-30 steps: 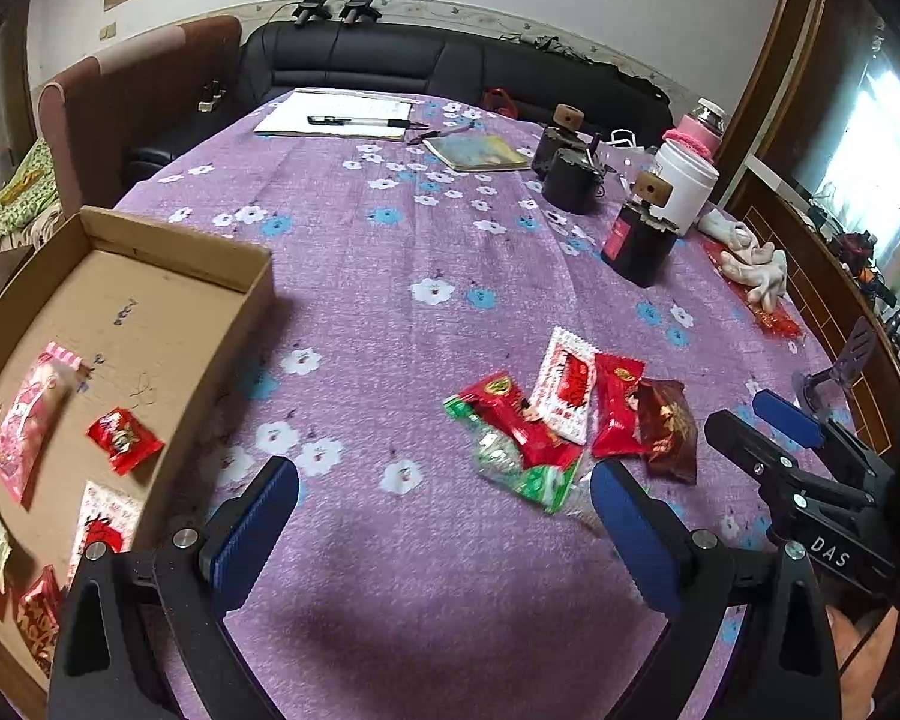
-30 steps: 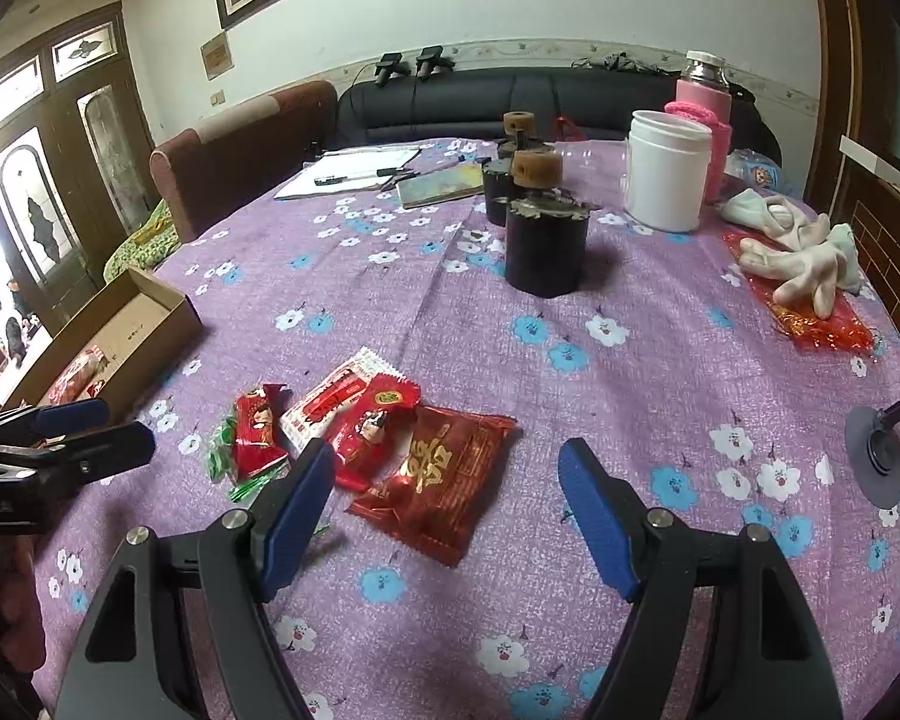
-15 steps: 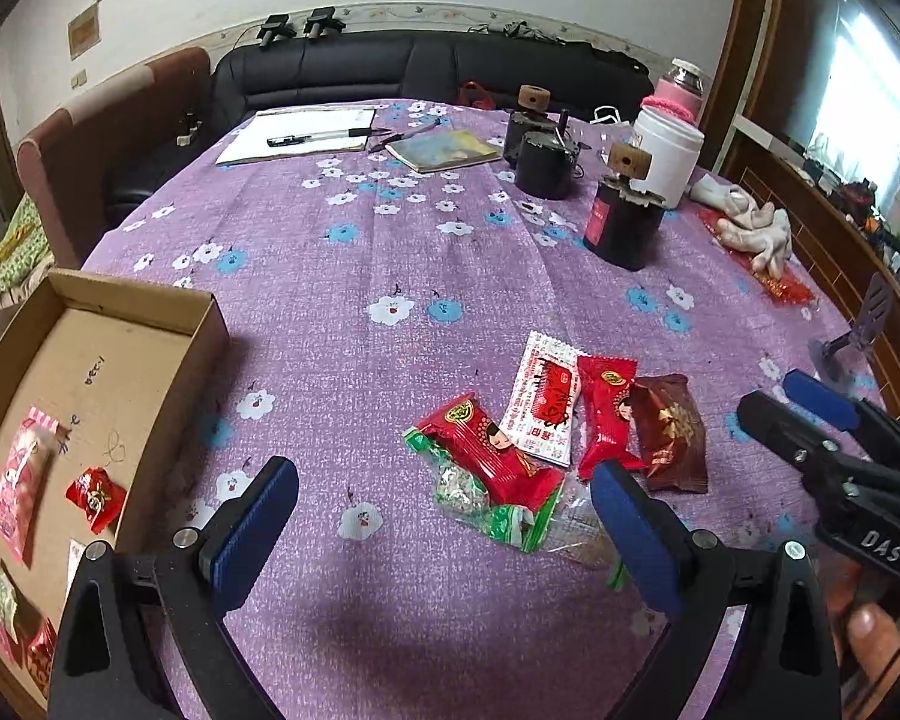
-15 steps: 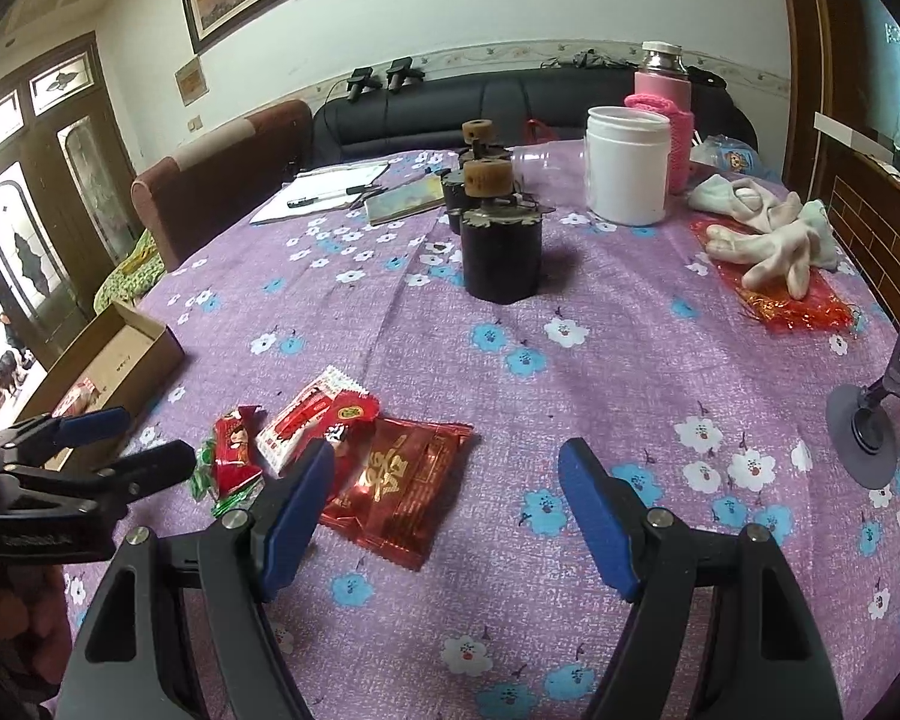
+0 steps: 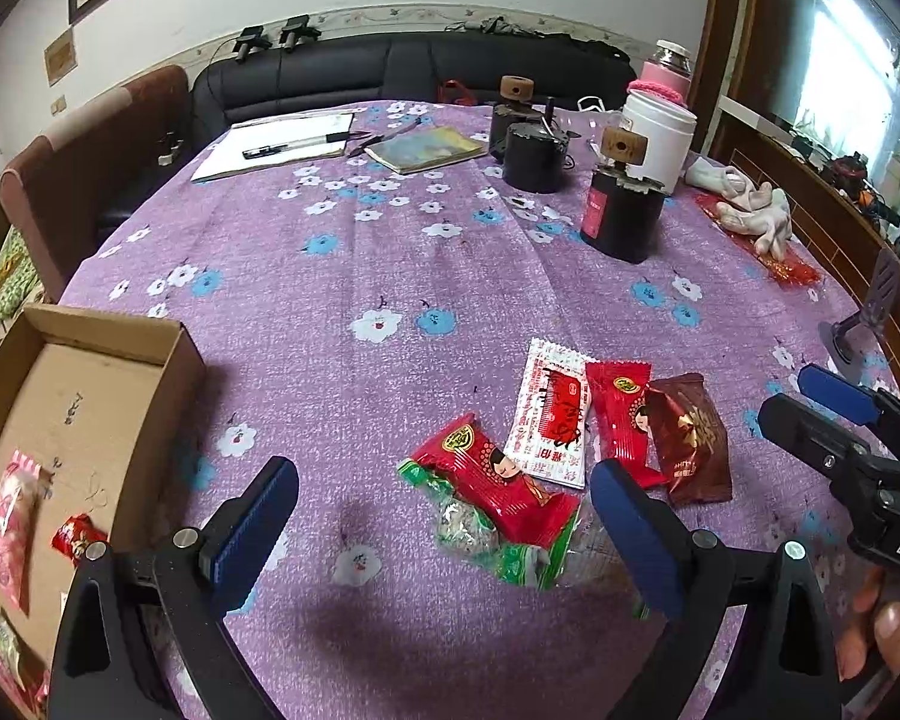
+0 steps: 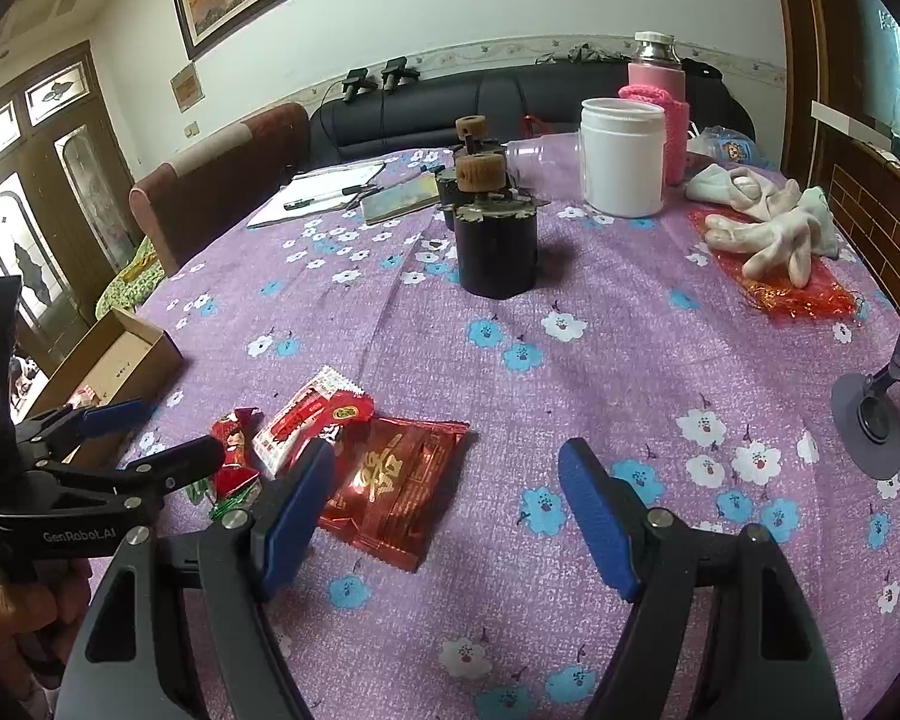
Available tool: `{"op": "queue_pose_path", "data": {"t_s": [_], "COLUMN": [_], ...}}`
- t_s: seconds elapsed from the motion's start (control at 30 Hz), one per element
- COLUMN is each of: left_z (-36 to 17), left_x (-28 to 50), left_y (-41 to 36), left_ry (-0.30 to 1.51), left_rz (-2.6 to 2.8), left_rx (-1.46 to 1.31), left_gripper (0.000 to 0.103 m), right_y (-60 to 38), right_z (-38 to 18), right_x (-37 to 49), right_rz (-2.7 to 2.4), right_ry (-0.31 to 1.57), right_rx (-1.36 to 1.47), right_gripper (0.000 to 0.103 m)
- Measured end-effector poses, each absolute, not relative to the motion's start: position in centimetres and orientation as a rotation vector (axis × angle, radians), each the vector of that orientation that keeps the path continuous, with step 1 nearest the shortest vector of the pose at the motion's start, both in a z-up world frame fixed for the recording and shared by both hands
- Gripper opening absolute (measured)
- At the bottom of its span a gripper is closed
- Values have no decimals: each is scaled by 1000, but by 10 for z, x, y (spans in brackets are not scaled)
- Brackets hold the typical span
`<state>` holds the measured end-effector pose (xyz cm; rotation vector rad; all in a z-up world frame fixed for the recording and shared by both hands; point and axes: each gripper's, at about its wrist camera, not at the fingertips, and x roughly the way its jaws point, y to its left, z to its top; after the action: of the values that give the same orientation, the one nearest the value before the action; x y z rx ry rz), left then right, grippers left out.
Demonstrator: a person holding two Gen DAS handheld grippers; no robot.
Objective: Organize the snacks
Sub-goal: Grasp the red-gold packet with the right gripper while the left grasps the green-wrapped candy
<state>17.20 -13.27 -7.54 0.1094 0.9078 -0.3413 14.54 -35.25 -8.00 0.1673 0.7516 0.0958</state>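
Observation:
A pile of snack packets lies on the purple flowered tablecloth: a red packet [image 5: 498, 480] over a green one [image 5: 492, 546], a white-and-red packet [image 5: 552, 414], a small red packet [image 5: 621, 420] and a dark red packet [image 5: 690, 438], which also shows in the right wrist view [image 6: 396, 480]. A cardboard box [image 5: 90, 396] at the left holds several snacks. My left gripper [image 5: 444, 534] is open and empty just before the pile. My right gripper [image 6: 447, 510] is open and empty, its left finger beside the dark red packet.
Black canisters with cork tops [image 5: 621, 210] [image 5: 531, 147], a white jar [image 5: 657, 132], a pink flask [image 6: 657, 102], white gloves [image 6: 768, 228] on a red bag, a notepad with pen [image 5: 276, 144], a book [image 5: 426, 147] and a grey stand [image 6: 876, 414] occupy the far and right parts.
The left gripper has swung right from the box toward the snack pile. The right gripper has shifted slightly, with the dark red packet now nearer its left finger. Both stay open.

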Motion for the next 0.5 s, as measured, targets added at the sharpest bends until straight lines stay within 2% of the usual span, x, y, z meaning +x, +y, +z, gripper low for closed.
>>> {"op": "queue_pose_path", "data": {"t_s": [0.1, 0.13, 0.17, 0.23, 0.27, 0.33, 0.5], "left_z": [-81, -84, -86, -86, -86, -88, -86], "left_x": [173, 173, 173, 171, 170, 167, 165], "left_y": [-129, -126, -125, -117, -116, -112, -110], "left_ry": [909, 919, 927, 925, 921, 930, 929], "left_rz": [-323, -322, -324, -335, -330, -326, -347], "left_rx": [139, 154, 159, 152, 163, 188, 175], "left_gripper": [95, 86, 81, 78, 71, 65, 65], "right_y": [-353, -353, -353, -352, -351, -349, -344], "right_z": [-81, -81, -81, -82, -83, -86, -90], "right_x": [146, 146, 146, 147, 148, 150, 155], "right_rz": [99, 100, 100, 103, 105, 107, 114], "right_ry": [754, 753, 753, 759, 764, 773, 784], "right_rx": [169, 169, 169, 165, 164, 159, 148], "right_gripper": [76, 76, 76, 76, 76, 76, 76]}}
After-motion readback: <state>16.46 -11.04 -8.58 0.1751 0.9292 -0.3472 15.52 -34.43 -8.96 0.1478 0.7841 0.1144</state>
